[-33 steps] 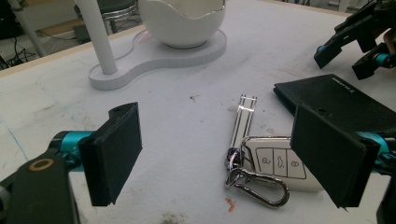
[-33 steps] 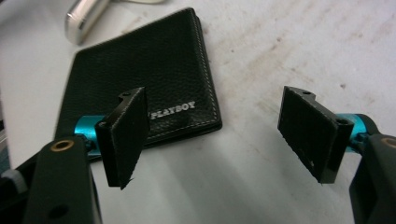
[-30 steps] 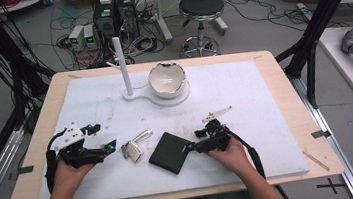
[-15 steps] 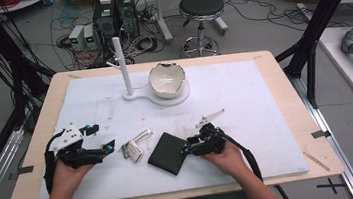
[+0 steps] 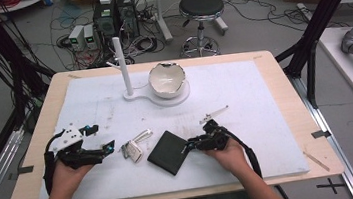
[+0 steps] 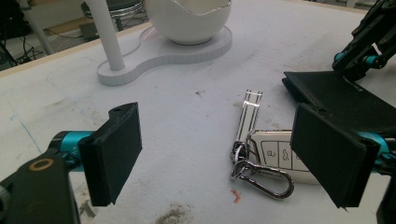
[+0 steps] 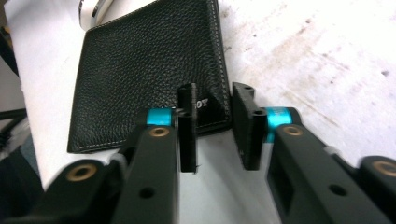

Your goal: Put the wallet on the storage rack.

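A black leather wallet (image 5: pixel 168 153) lies flat at the front middle of the white mat. My right gripper (image 5: pixel 188 146) is at its right corner. In the right gripper view the jaws stand a narrow gap apart, and my right gripper (image 7: pixel 215 126) straddles a corner of the wallet (image 7: pixel 144 70), one jaw over the leather and one beside its edge. A car key fob on a ring with a carabiner (image 5: pixel 134 148) lies left of the wallet. My left gripper (image 5: pixel 101 138) is wide open just left of the keys. In the left gripper view, my left gripper (image 6: pixel 222 156) frames the key fob (image 6: pixel 275 156), not touching it.
A white cracked-egg-shaped bowl (image 5: pixel 166 78) sits on a white stand (image 5: pixel 138 94) with an upright post (image 5: pixel 123 65) at the back middle. A thin white stick (image 5: pixel 214 113) lies right of centre. The mat's right half is bare. Beyond the table stands a stool (image 5: pixel 199 6).
My right gripper has slid left up to the wallet's corner. The left gripper, keys and wallet have stayed put.
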`<state>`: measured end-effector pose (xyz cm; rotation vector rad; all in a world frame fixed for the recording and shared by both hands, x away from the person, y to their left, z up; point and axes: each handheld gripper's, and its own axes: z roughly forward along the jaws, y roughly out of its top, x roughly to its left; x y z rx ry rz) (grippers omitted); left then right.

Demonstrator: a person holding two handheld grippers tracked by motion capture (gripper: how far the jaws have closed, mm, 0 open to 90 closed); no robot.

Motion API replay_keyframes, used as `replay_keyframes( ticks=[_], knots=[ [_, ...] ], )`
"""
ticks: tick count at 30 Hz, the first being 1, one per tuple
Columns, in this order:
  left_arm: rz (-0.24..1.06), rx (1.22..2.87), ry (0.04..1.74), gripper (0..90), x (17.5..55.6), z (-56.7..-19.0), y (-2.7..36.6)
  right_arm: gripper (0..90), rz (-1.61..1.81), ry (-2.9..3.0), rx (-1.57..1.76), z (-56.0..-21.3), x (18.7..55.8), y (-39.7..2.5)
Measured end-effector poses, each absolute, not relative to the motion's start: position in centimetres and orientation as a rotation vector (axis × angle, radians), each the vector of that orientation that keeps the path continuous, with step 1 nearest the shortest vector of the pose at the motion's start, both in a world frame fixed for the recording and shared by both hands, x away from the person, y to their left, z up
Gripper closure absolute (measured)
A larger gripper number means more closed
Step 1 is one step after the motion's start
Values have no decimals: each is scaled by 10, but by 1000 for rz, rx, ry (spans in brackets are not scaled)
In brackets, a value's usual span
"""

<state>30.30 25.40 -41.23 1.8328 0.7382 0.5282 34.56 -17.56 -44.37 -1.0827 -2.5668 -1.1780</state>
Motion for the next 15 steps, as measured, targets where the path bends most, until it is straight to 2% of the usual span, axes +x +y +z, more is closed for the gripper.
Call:
replay_keyframes(
  ticks=[5,15],
  knots=[
    [530,1832,743,167,302,-412,255,817,-1180,-2529,-1081,-443,348,-181],
    [530,1836,732,167,302,-412,254,843,-1284,-2447,-1051,-433,345,-188]
  ],
)
